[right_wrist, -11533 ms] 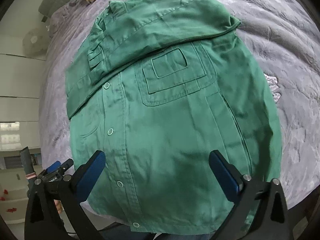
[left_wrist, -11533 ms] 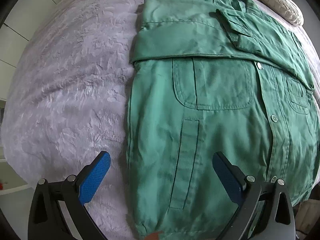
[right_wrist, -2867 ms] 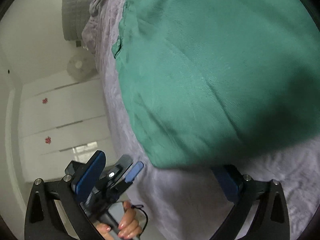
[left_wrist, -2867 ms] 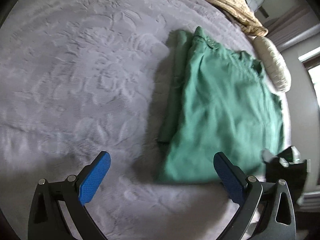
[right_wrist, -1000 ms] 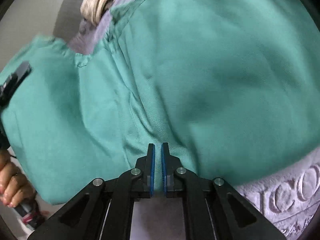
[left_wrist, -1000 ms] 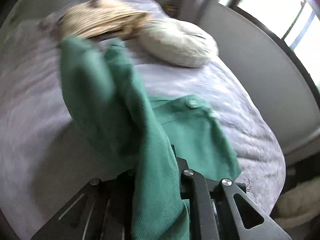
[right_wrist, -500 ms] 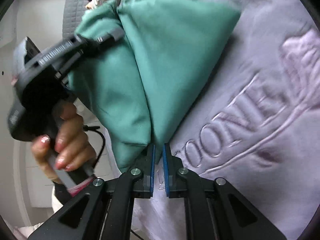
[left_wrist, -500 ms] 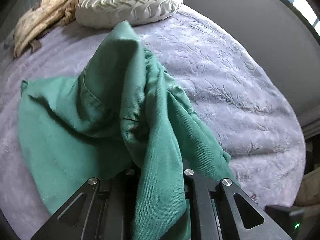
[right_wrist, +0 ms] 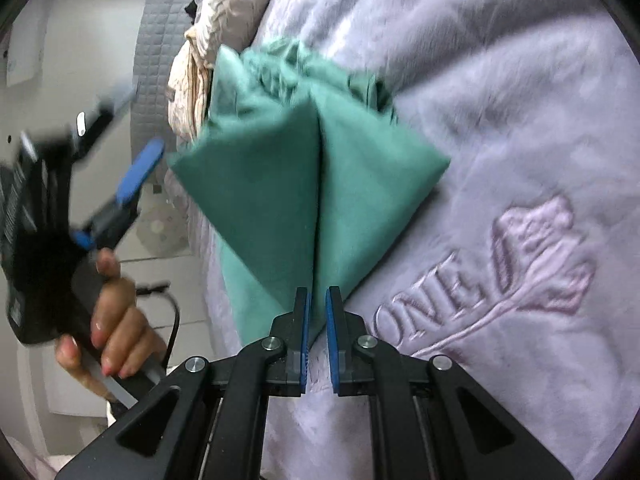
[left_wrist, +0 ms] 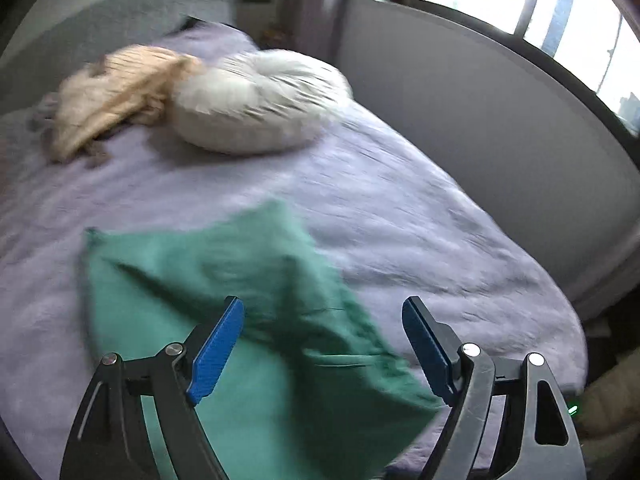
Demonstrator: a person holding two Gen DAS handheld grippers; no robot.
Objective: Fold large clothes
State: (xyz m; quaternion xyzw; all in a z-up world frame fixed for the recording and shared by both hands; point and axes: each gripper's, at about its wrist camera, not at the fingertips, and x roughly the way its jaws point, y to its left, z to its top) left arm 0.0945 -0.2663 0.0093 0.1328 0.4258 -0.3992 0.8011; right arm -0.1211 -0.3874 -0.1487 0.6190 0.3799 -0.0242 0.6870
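Left wrist: left hand-held gripper [left_wrist: 322,344] spread wide | right hand-held gripper [right_wrist: 316,332] pinching green shirt [right_wrist: 304,184] | lilac bedspread [left_wrist: 420,216]

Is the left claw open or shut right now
Open. In the left wrist view the left claw has its blue pads spread wide above the green shirt, with nothing pinched between them.

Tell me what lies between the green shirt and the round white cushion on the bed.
Nothing but bare lavender bedspread in the left wrist view: the green shirt ends short of the white cushion, with no object on the stretch between them.
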